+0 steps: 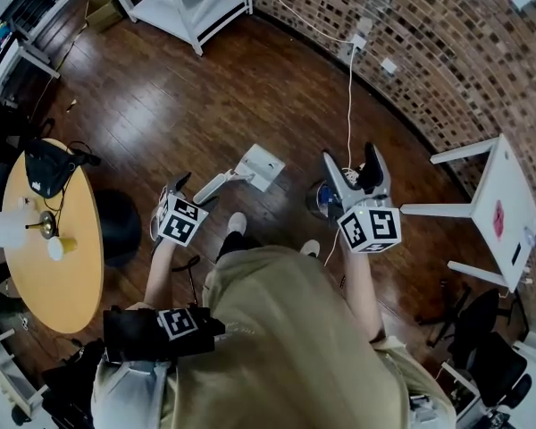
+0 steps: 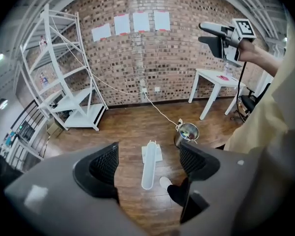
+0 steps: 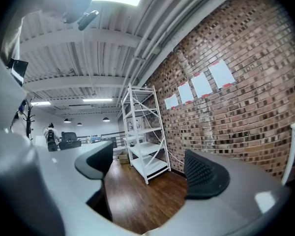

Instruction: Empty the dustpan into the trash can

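A white long-handled dustpan (image 1: 259,166) lies on the wooden floor in front of the person's feet. In the left gripper view the dustpan (image 2: 149,162) shows below, framed by the jaws, its handle pointing toward the camera. A small shiny metal trash can (image 2: 188,132) stands just to its right; in the head view the trash can (image 1: 321,200) is partly hidden under the right gripper. My left gripper (image 1: 177,189) tilts down above the dustpan handle, open and empty. My right gripper (image 1: 355,166) is held level and higher up, open with nothing between its jaws, facing the shelving.
A white cable (image 1: 349,88) runs from the brick wall to the can. A white shelving rack (image 1: 183,3) stands at the back left, a white side table (image 1: 509,204) at the right, and a round wooden table (image 1: 62,266) with a black stool (image 1: 116,226) at the left.
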